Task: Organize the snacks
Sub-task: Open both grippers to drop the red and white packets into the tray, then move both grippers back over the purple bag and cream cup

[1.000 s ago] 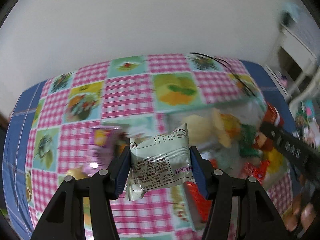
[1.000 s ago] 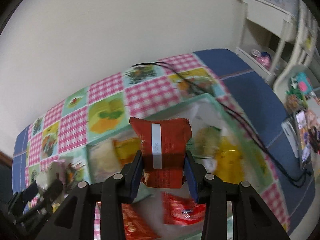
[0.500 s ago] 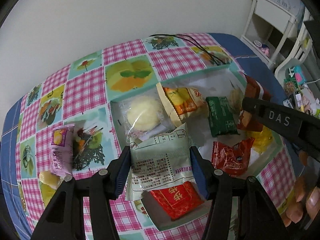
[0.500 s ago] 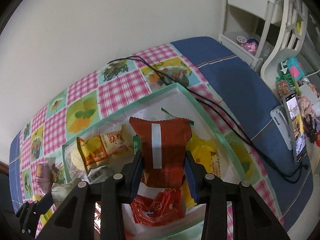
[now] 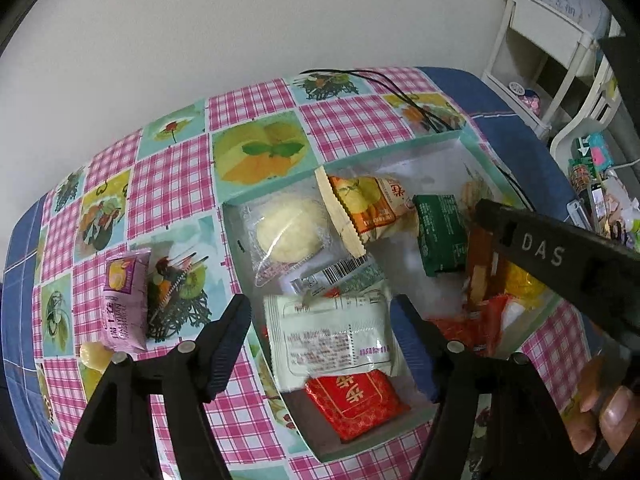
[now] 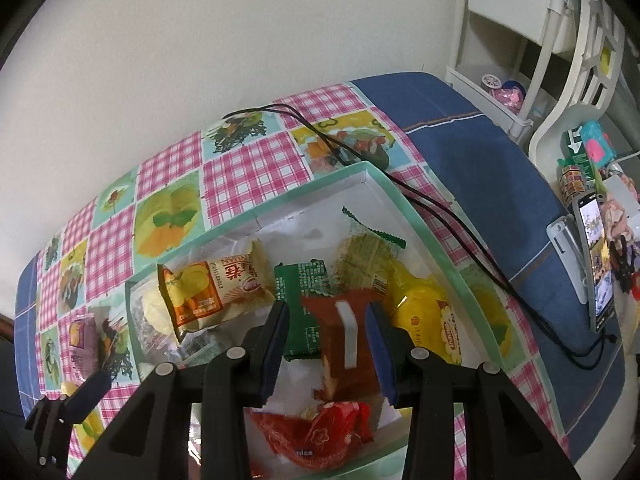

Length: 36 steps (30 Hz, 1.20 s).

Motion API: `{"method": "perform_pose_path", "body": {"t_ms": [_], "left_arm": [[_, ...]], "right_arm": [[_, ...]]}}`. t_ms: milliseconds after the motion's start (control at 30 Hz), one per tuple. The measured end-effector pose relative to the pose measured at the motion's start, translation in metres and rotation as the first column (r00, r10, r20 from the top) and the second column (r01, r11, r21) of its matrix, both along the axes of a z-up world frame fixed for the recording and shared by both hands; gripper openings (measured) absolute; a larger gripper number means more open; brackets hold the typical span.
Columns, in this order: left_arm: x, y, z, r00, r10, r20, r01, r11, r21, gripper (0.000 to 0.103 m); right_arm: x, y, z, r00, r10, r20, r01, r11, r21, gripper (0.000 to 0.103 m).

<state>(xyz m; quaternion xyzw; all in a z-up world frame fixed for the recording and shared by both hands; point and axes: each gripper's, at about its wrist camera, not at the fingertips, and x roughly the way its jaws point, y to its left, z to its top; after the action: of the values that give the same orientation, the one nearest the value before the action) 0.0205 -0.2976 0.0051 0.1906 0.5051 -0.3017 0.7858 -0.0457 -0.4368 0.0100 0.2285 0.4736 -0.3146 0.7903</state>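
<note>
Since half a second ago we have opened both jaw pairs: the left hand-held gripper (image 5: 322,334) now stands spread, and the pale green packet (image 5: 334,340) it pinched lies free in the box (image 5: 478,148), on top of a red packet (image 5: 354,400). The right hand-held gripper (image 6: 326,340) is likewise spread, and the brown-red packet (image 6: 344,344) sits loose between its fingers, tilted over the green packet (image 6: 302,300) and a yellow packet (image 6: 430,320).

Outward, the box also holds an orange-and-cream packet (image 5: 366,206) and a clear-wrapped round cake (image 5: 290,234). A purple packet (image 5: 122,300) and a small yellow sweet (image 5: 94,354) lie on the bench (image 5: 172,184), well apart from the box.

Risk: the brown-red packet rests unevenly and may slide or tip as we withdraw, if a finger catches its edge. A black cable (image 6: 440,208) runs beside the box wall and could snag.

Legible writing: "DAS" on the right tool body in the left view. Packet print is too blurred to read.
</note>
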Motion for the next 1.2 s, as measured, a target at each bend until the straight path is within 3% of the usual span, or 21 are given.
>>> {"method": "perform_pose_path", "body": {"t_ms": [200, 333, 400, 433, 600, 900, 1200], "left_arm": [[0.013, 0.011, -0.001, 0.998, 0.056, -0.022, -0.056, 0.998, -0.003, 0.073], [0.029, 0.028, -0.003, 0.990, 0.131, -0.046, -0.132, 0.991, -0.018, 0.073], [0.037, 0.039, -0.003, 0.982, 0.185, -0.033, -0.185, 0.983, -0.016, 0.083], [0.043, 0.047, -0.003, 0.974, 0.228, -0.013, -0.228, 0.974, -0.012, 0.095], [0.066, 0.082, -0.005, 0.939, 0.344, 0.008, -0.344, 0.939, -0.015, 0.097], [0.093, 0.135, -0.008, 0.883, 0.469, -0.011, -0.469, 0.883, -0.016, 0.102], [0.109, 0.190, -0.008, 0.845, 0.534, -0.015, -0.534, 0.845, 0.003, 0.102]], "right_arm": [[0.003, 0.002, 0.000, 1.000, 0.012, -0.006, -0.012, 1.000, 0.000, 0.048], [0.005, 0.005, -0.001, 1.000, 0.014, -0.008, -0.014, 1.000, 0.003, 0.064], [0.007, 0.007, -0.002, 1.000, 0.021, -0.008, -0.021, 1.000, 0.005, 0.074], [0.008, 0.008, -0.002, 1.000, 0.026, -0.008, -0.026, 1.000, 0.004, 0.082], [0.015, 0.017, -0.001, 0.999, 0.050, -0.002, -0.050, 0.999, -0.005, 0.102], [0.032, 0.044, 0.003, 0.995, 0.095, 0.007, -0.095, 0.995, -0.008, 0.103], [0.060, 0.088, 0.010, 0.987, 0.162, 0.021, -0.162, 0.987, -0.008, 0.103]]}}
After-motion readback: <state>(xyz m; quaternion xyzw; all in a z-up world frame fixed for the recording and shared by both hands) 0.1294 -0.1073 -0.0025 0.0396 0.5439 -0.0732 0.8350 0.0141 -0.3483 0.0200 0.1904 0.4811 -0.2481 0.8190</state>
